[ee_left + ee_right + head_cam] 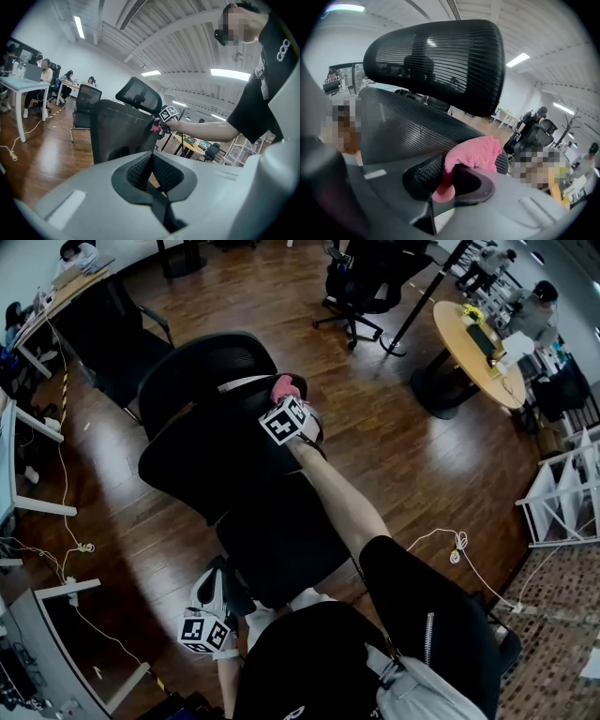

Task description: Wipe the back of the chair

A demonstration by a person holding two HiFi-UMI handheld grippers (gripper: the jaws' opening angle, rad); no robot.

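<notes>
Two grippers: our right gripper (pixel 444 180), fingers clamped on the pink cloth (pixel 474 153), holds it at the top edge of the chair back (pixel 401 126); our left gripper (pixel 151 174), fingers closed empty, hangs low; wiping seems under way, next a sweep across the mesh.

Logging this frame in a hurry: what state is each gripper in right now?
Left gripper: closed, holding nothing.
Right gripper: closed on the pink cloth.
</notes>
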